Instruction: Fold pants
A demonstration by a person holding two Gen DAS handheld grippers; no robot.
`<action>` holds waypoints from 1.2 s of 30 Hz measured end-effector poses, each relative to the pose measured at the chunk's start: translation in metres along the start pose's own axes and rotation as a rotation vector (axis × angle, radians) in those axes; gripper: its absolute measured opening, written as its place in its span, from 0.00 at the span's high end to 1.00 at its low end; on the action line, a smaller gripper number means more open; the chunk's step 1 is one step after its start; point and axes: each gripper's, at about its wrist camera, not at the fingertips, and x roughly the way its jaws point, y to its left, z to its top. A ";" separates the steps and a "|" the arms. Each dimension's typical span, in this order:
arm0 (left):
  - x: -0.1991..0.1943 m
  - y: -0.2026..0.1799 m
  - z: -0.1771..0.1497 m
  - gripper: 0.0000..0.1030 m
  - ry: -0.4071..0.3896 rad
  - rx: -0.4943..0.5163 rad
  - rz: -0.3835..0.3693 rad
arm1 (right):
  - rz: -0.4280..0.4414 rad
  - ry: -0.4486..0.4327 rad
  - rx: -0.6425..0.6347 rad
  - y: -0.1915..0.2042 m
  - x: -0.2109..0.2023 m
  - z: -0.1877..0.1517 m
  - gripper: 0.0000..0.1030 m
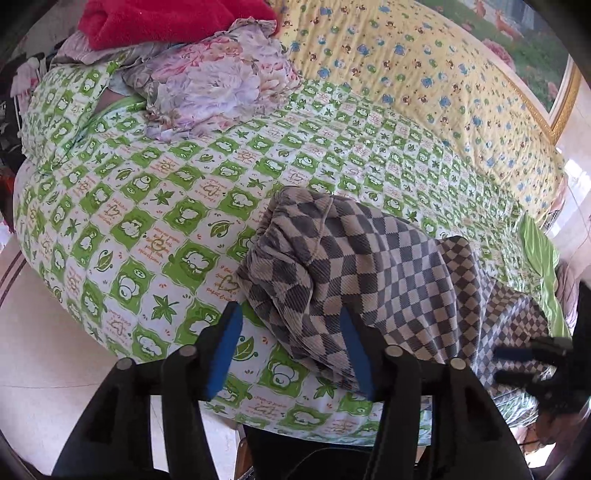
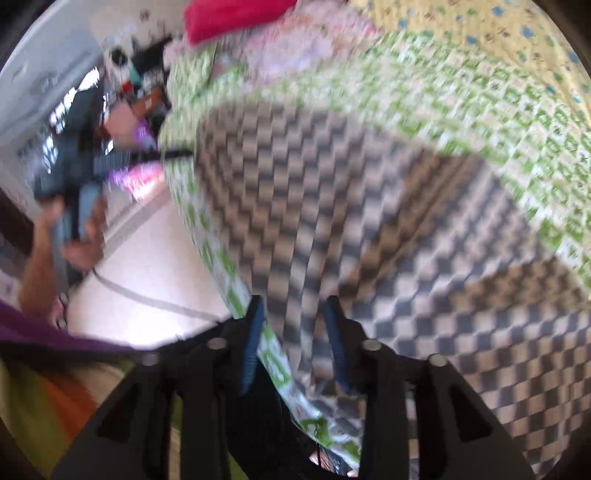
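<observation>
The left gripper (image 1: pixel 291 347) is spread wide, holding nothing, at the near edge of the bed (image 1: pixel 155 236) — one blue pad over the sheet, the other against the checked pants (image 1: pixel 354 266). The pants lie bunched by that edge, waistband leftward. The right gripper (image 2: pixel 293 339) is also released, over the pants' edge — that view is blurred. Beyond lies open sheet, then a floral bundle (image 1: pixel 207 88) and red blanket (image 1: pixel 166 18).

Bed (image 1: pixel 229 192): checkered pants (image 1: pixel 369 266), floral bedding (image 1: pixel 207 85), seemingly.
</observation>
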 end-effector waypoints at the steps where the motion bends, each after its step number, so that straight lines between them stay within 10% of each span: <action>1: -0.002 -0.001 0.001 0.44 0.000 -0.005 0.000 | 0.015 -0.028 0.022 -0.006 -0.008 0.009 0.62; 11: 0.025 0.012 0.006 0.38 0.087 -0.142 -0.029 | -0.005 -0.138 0.168 -0.080 -0.028 0.088 0.62; 22: 0.071 0.033 0.012 0.37 0.173 -0.250 -0.131 | 0.019 0.144 0.288 -0.192 0.062 0.140 0.61; 31: 0.097 0.020 0.013 0.33 0.175 -0.243 -0.154 | 0.046 0.275 0.181 -0.176 0.091 0.113 0.68; 36: 0.083 0.012 0.016 0.58 0.088 -0.219 -0.148 | -0.046 0.197 0.103 -0.151 0.065 0.113 0.81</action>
